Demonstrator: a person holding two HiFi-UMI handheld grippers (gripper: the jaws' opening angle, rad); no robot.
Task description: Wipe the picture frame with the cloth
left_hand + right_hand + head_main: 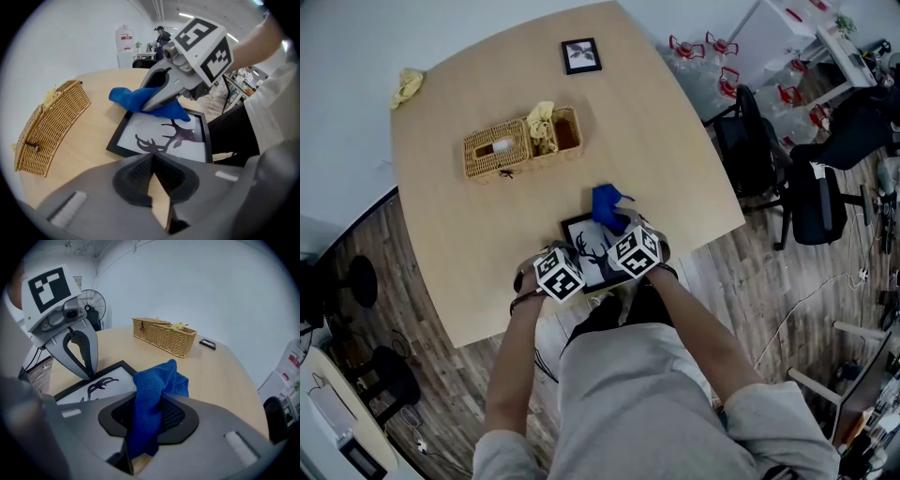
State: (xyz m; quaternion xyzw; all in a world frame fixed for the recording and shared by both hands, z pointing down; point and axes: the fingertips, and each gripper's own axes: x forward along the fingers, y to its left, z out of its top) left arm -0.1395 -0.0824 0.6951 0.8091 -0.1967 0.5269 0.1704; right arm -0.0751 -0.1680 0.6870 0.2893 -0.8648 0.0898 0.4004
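Note:
A black picture frame (592, 255) with a deer print lies flat at the table's near edge. My right gripper (617, 227) is shut on a blue cloth (607, 204), which rests bunched on the frame's far corner. In the right gripper view the cloth (157, 385) hangs out between the jaws over the frame (101, 380). My left gripper (152, 157) is shut with nothing in it, its tips down at the frame's (154, 136) near border. The left gripper view shows the right gripper (150, 105) pressing the cloth (129, 98) down.
A wicker basket (523, 142) holding a yellow cloth stands mid-table. A small black frame (581, 55) lies at the far edge and another yellow cloth (408, 86) at the far left corner. Office chairs (769, 159) stand to the right of the table.

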